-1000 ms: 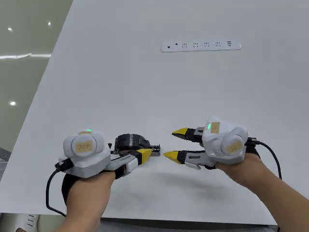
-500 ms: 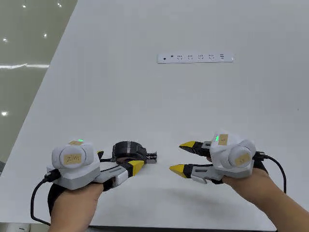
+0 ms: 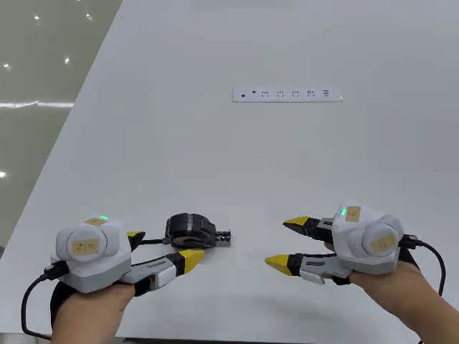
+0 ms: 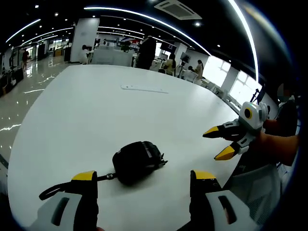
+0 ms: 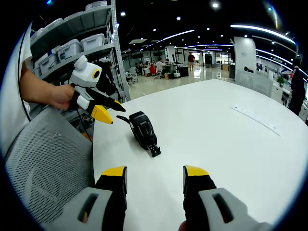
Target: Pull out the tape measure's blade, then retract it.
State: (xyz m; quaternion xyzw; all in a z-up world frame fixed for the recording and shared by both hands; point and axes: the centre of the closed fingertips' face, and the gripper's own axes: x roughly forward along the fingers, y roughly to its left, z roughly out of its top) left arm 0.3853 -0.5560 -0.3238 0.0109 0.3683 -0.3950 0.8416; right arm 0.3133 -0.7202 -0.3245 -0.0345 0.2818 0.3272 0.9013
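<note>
**Tape measure** (image 3: 191, 231): black case, lying flat on the white tabletop (image 3: 215, 158) close to its near edge and left of centre. The blade's end tab (image 3: 224, 236) sits at the mouth of the case and points toward the right side of the tabletop. In the left gripper view (image 4: 137, 161) a black wrist loop (image 4: 53, 190) trails from the case's other end toward the near edge. Nothing touches the case.

**Left gripper** (image 3: 163, 246): hand-held at the near edge, with yellow-tipped jaws spread wide. The tape measure lies just ahead of the tips, in line with the gap and clear of both. It pinches nothing.

**Right gripper** (image 3: 287, 243): hand-held at the near edge, right of centre, with jaws spread and nothing between them. Its tips point toward the tape measure (image 5: 143, 129) and stand apart from it.

**Power strip** (image 3: 287, 94): white, lying flat toward the far edge, well apart from the tape measure.
</note>
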